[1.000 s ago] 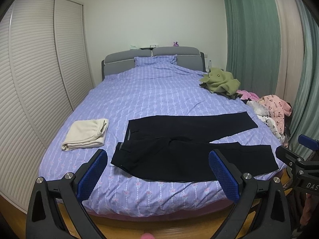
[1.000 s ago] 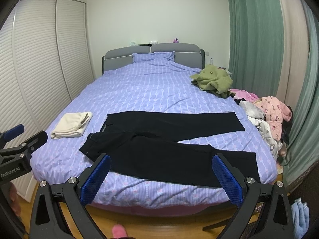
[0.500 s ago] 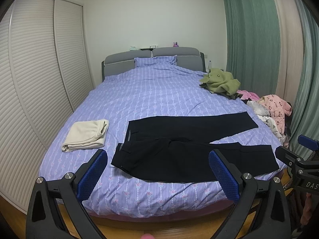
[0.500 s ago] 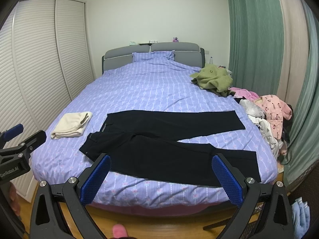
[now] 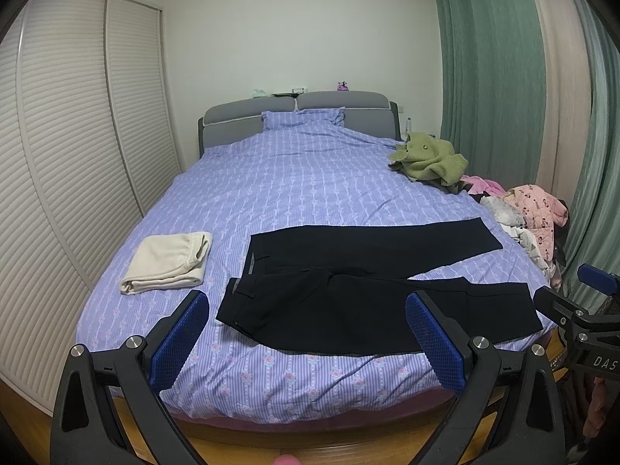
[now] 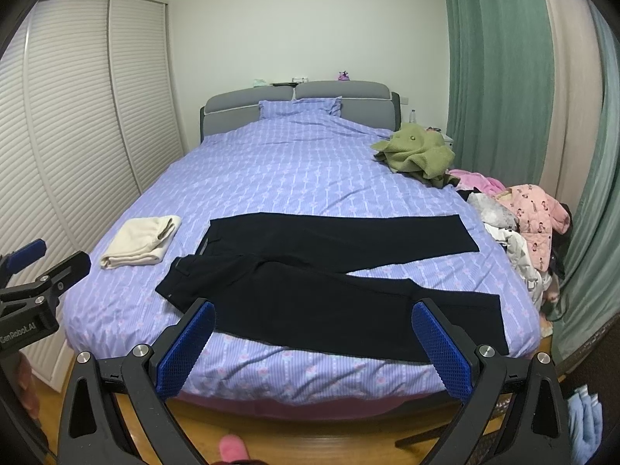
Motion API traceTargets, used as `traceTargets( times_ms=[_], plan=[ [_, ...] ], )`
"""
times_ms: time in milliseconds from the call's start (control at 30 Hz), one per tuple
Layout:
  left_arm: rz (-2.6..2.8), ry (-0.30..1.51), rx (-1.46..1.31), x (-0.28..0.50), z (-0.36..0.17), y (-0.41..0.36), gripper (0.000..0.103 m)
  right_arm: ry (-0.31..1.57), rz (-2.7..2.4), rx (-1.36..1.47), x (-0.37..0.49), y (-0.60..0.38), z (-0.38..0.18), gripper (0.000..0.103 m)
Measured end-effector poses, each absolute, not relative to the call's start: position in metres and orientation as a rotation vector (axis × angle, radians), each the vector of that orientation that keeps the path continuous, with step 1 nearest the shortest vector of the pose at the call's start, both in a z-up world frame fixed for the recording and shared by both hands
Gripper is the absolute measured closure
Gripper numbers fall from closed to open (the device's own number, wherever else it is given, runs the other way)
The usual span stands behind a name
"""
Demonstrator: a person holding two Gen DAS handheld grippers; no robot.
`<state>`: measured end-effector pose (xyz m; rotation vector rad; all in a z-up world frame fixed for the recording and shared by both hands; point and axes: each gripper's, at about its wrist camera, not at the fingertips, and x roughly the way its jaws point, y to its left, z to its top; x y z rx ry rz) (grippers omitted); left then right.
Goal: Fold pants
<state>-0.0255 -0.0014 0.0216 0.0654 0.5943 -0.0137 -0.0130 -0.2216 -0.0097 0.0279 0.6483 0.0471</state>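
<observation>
– What does the room hold?
– A bed (image 5: 294, 193) under a purple striped cover fills the middle, its grey padded headboard (image 5: 298, 110) against the pale far wall (image 5: 302, 27).
– And the sides?
– White louvred wardrobe doors (image 5: 77, 135) run along the left; green curtains (image 6: 500, 77) hang on the right. A wooden floor (image 6: 310, 438) shows nearest.

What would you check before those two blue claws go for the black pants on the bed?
1. Left gripper open, holding nothing: ok.
2. Right gripper open, holding nothing: ok.
3. Black pants spread flat, legs apart: ok.
4. Nothing lying on the pants: ok.
5. Folded cream garment apart from the waistband: ok.
6. Near leg's hem close to the bed's edge, might slip: cannot tell.
</observation>
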Motion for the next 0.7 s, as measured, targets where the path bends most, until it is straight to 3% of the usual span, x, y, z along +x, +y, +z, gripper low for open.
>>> traceTargets(
  times_ms=[467, 700],
  plan=[
    [0.001, 0.632, 0.061, -0.009, 0.009, 0.001, 0.000, 0.683, 0.063, 0.019, 0.001, -0.225, -0.018, 0.000],
    [0.057, 0.698, 0.069, 0.006, -0.027, 0.012, 0.000, 0.728, 0.064, 0.062, 0.016, -0.230, -0.050, 0.000]
  ],
)
